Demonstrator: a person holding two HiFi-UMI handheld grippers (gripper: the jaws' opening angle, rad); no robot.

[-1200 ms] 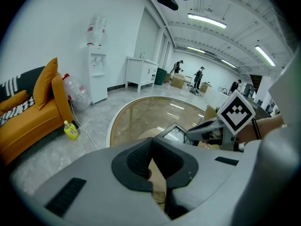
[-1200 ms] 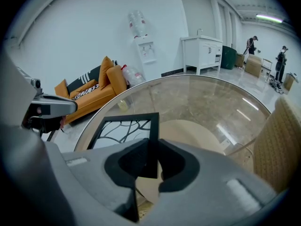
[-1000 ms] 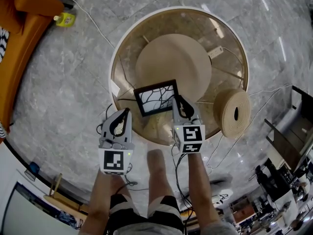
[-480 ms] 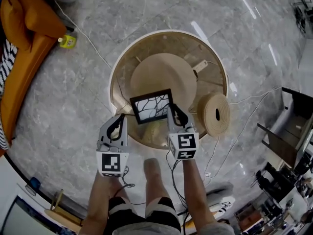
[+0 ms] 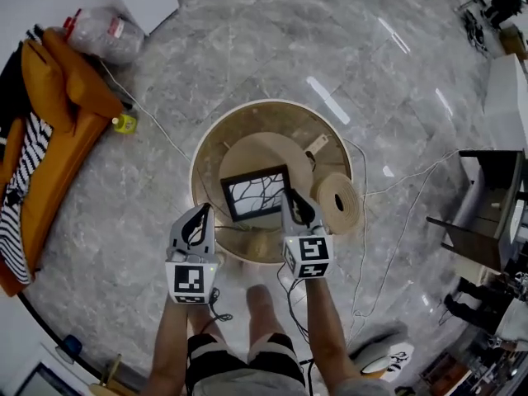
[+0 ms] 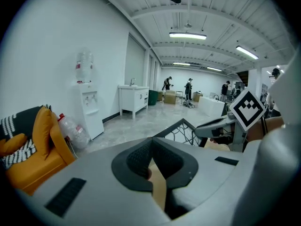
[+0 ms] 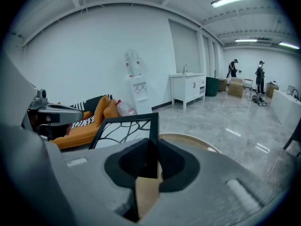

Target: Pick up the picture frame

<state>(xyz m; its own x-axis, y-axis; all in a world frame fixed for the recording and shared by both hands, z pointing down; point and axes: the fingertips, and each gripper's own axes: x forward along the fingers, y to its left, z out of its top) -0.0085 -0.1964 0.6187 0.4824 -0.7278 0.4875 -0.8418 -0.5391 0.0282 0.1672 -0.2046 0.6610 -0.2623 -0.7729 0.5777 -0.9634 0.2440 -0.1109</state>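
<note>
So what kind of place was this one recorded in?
Probably a large open office or workshop hall: polished stone floor, a water dispenser against the wall, an orange sofa, and ceiling strip lights.

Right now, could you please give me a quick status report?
Right gripper shut on picture frame. Left gripper shut, empty. Frame over round table, nothing blocking.

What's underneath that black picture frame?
The round glass table, its pale wooden base showing through. The right tongs hold the picture frame over it, so the patch directly beneath is hidden.
</note>
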